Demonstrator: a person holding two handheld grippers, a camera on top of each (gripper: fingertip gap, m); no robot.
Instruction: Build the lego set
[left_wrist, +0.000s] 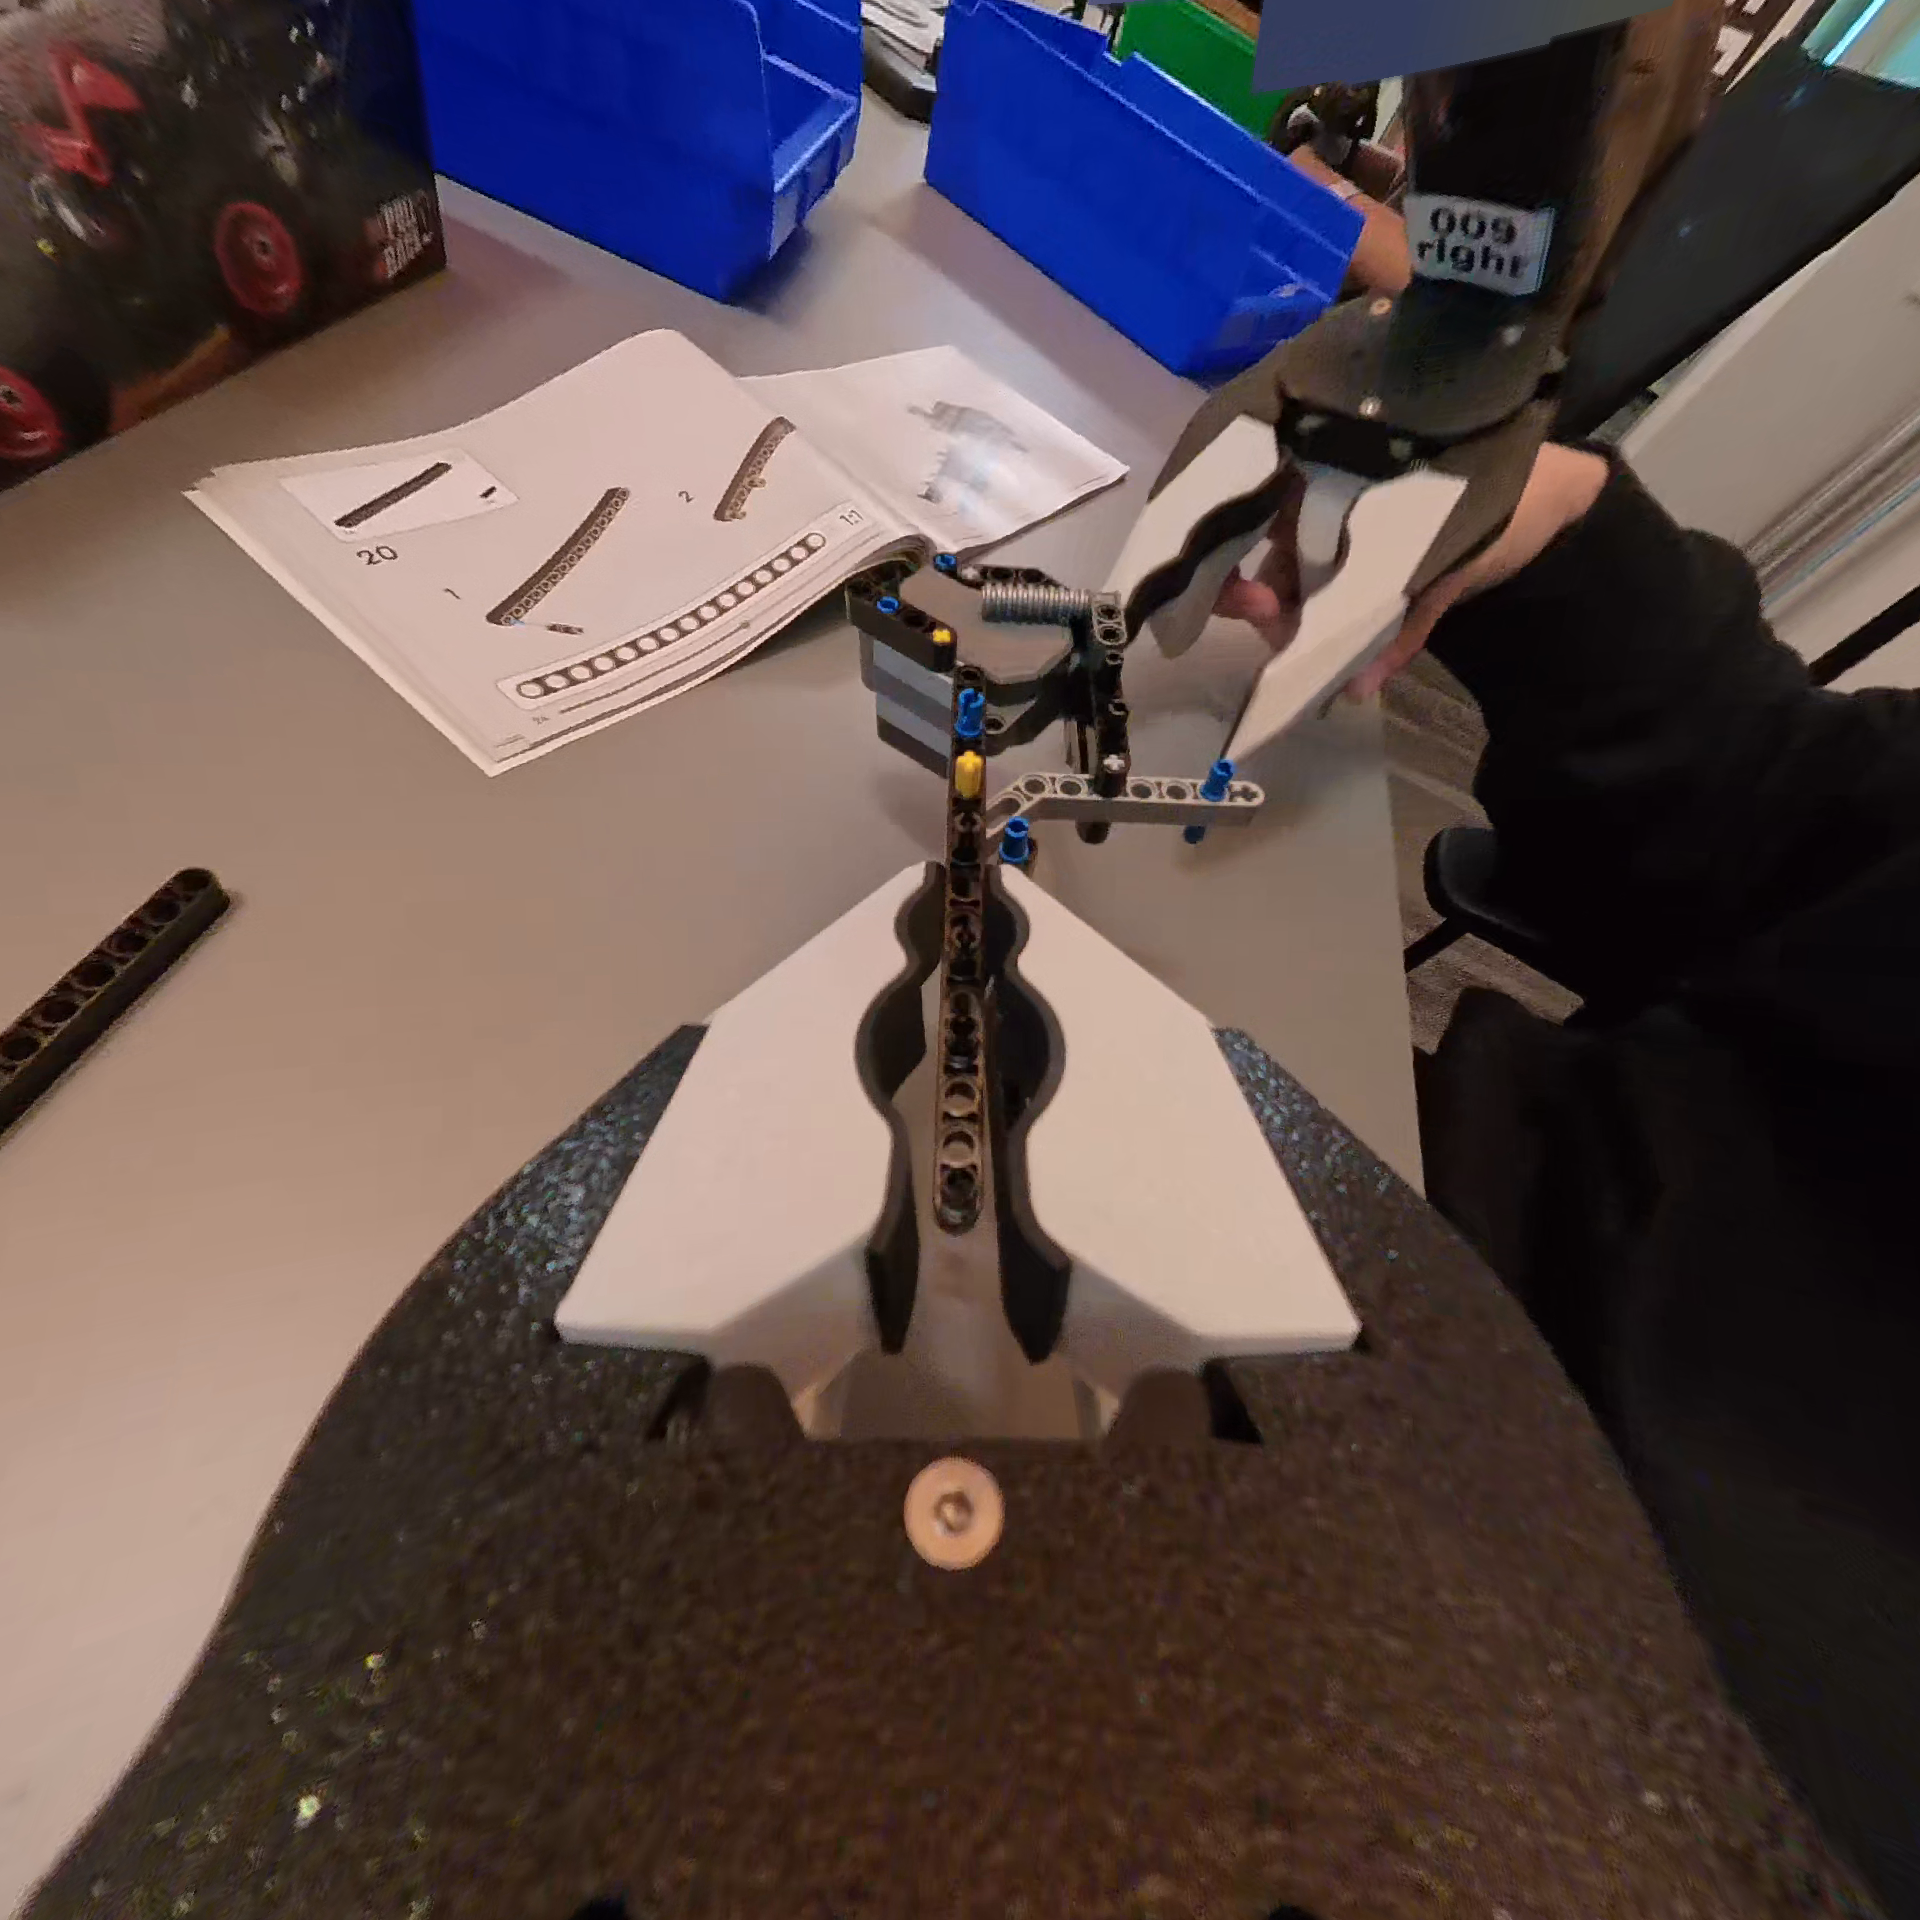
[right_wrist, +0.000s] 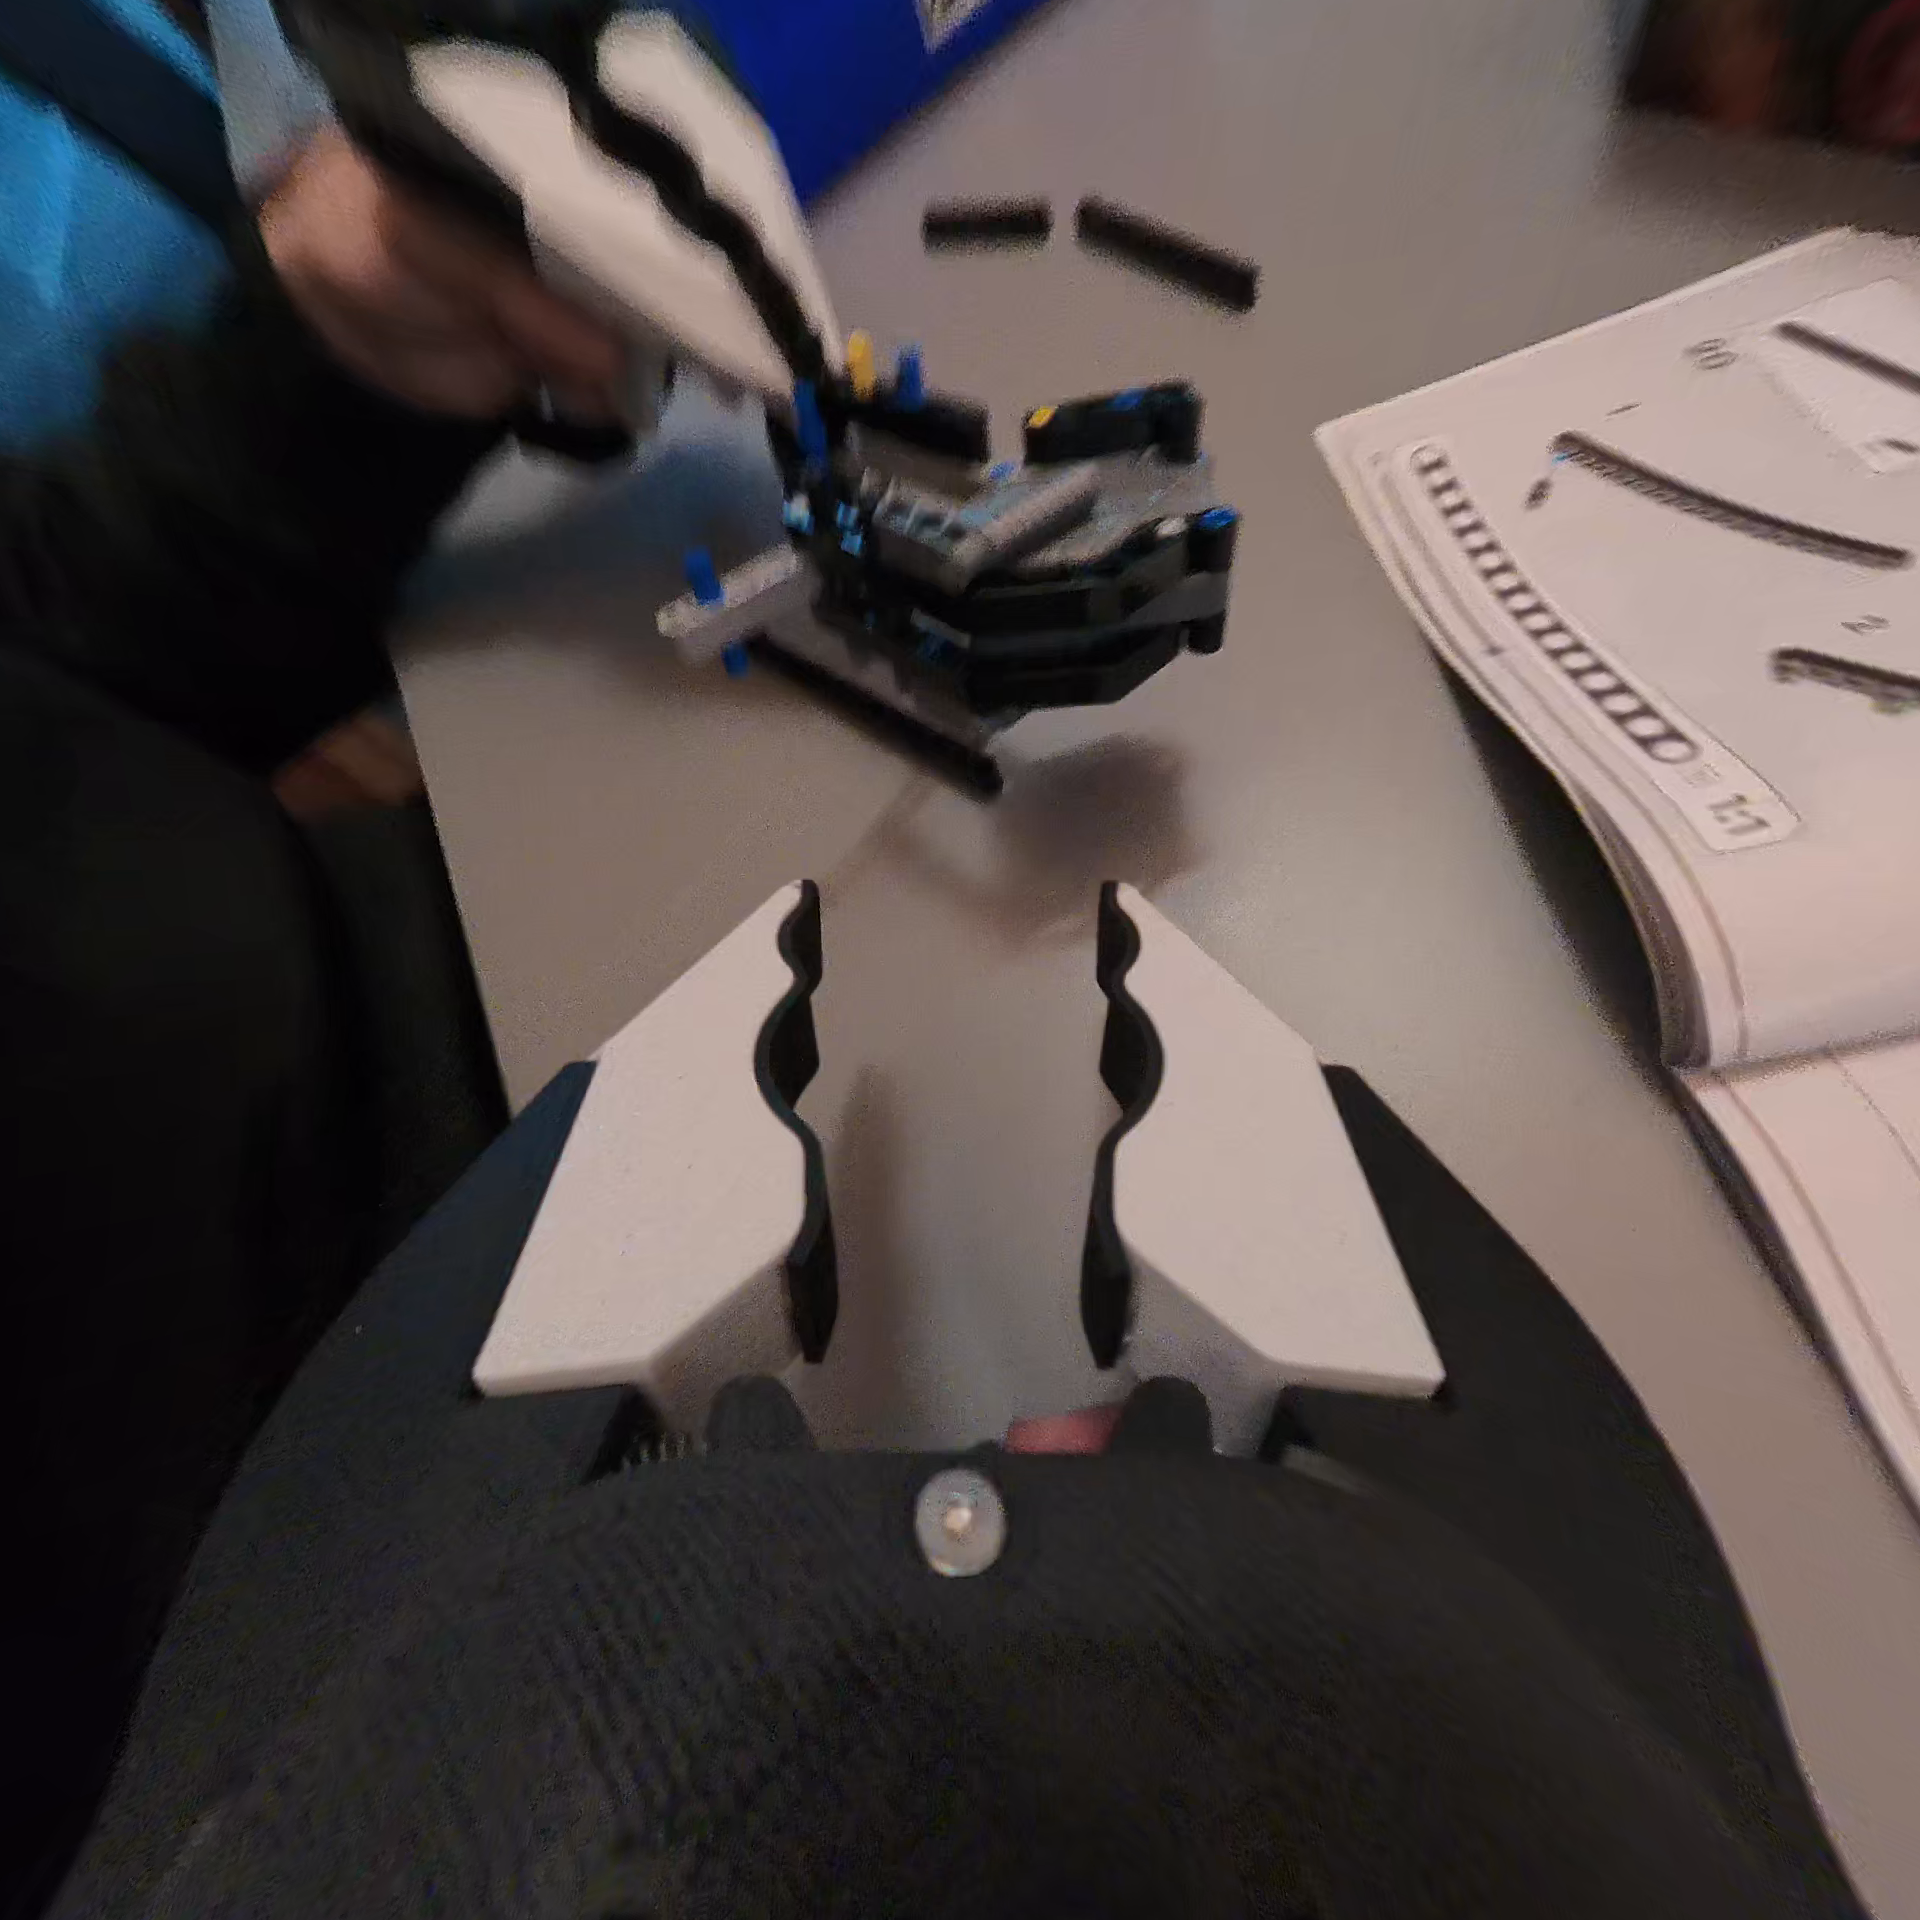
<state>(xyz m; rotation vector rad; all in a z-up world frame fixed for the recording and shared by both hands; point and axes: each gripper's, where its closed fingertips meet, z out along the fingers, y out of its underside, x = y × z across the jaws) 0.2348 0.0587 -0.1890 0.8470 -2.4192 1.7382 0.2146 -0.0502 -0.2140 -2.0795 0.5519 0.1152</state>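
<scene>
Beside the booklet (left_wrist: 582, 561), the model (left_wrist: 977, 727) is clamped by one beam in the left claw (left_wrist: 961, 914), the right claw (right_wrist: 958, 914) held open and empty, so twisting could detach it.

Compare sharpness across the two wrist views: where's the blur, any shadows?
Left wrist view: mostly sharp; the black-and-grey lego assembly and open white instruction booklet read cleanly, with wide-angle bending at the edges. Right wrist view: motion-blurred throughout; the assembly smears, casting a soft shadow on the grey table.

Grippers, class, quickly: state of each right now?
Left gripper: shut on the black beam of the lego assembly.
Right gripper: open, empty.
</scene>
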